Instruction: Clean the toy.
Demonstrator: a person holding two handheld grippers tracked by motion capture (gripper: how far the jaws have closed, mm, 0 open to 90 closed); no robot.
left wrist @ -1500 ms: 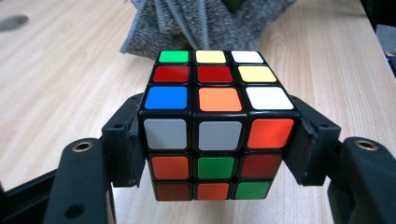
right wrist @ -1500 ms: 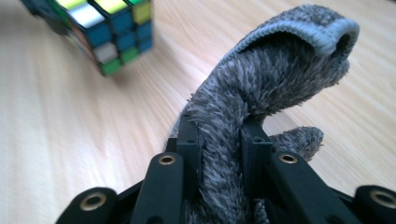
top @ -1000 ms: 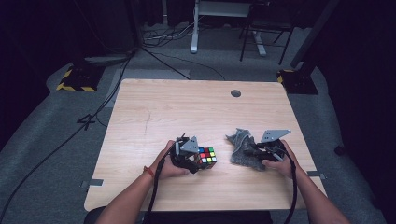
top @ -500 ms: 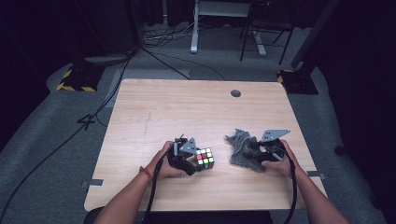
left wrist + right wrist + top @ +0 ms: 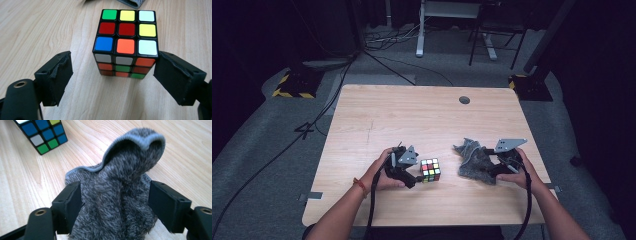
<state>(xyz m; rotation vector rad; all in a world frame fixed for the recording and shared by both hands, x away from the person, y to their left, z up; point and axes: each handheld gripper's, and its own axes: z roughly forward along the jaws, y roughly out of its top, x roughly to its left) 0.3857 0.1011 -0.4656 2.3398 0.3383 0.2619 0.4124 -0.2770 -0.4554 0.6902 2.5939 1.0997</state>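
A scrambled Rubik's cube [image 5: 430,170] [image 5: 125,42] stands on the wooden table [image 5: 422,120] near its front edge. My left gripper [image 5: 417,177] [image 5: 113,62] is open around the cube's near side. Its right jaw is at the cube's lower corner and its left jaw stands well clear. A fuzzy grey cloth [image 5: 474,160] [image 5: 120,202] lies bunched up in a peak to the right. My right gripper [image 5: 490,169] [image 5: 115,187] is open, with the heap of cloth between its jaws. The cube's corner [image 5: 42,135] shows at the top left of the right gripper view.
A round cable hole [image 5: 464,100] sits near the table's far edge. Bare wood stretches over the far half and left side of the table. Cables, a desk frame [image 5: 452,30] and a yellow-black striped block [image 5: 292,87] are on the floor beyond.
The left gripper and the cube have edged slightly toward the near edge. The cloth and the right gripper look unchanged.
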